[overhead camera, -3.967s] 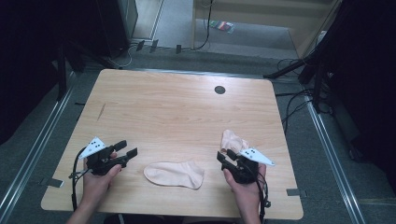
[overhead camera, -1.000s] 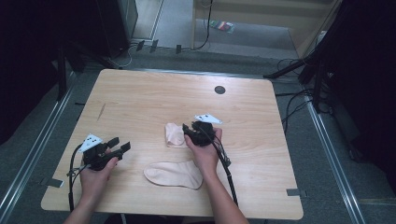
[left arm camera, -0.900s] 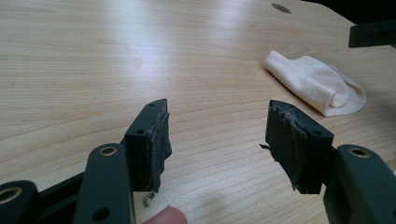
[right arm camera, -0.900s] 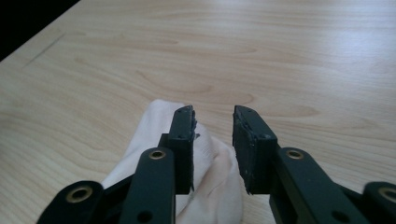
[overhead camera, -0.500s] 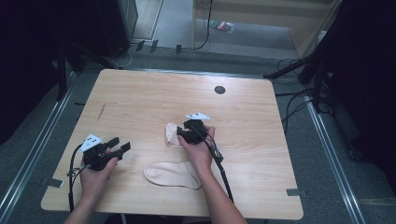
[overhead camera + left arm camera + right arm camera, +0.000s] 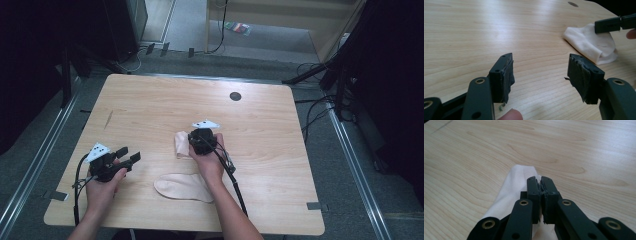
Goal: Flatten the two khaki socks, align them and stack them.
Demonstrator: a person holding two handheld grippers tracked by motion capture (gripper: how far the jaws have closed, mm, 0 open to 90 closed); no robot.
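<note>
A small folded cream sock (image 6: 179, 145) lies near the middle of the wooden table (image 6: 150, 105). My right gripper (image 6: 190, 143) has just closed its jaws and is shut on the sock's edge. In the right gripper view the jaws of the right gripper (image 6: 540, 182) meet over the sock (image 6: 510, 190), with a sliver of cloth between the tips. A second cream sock (image 6: 184, 187) lies flat by the front edge, under my right forearm. My left gripper (image 6: 129, 156) is held open at the front left. In the left gripper view, nothing is between the jaws of the left gripper (image 6: 540, 71), and the folded sock (image 6: 591, 45) lies ahead.
A round dark cable hole (image 6: 235, 96) sits in the table's far side. Cables trail from both grippers over the front edge. Metal rails, stands and floor cables surround the table.
My right gripper has slid slightly left with the folded sock and its jaws have closed together. Four seconds ago it was at the table's right edge. The left gripper has stayed put.
</note>
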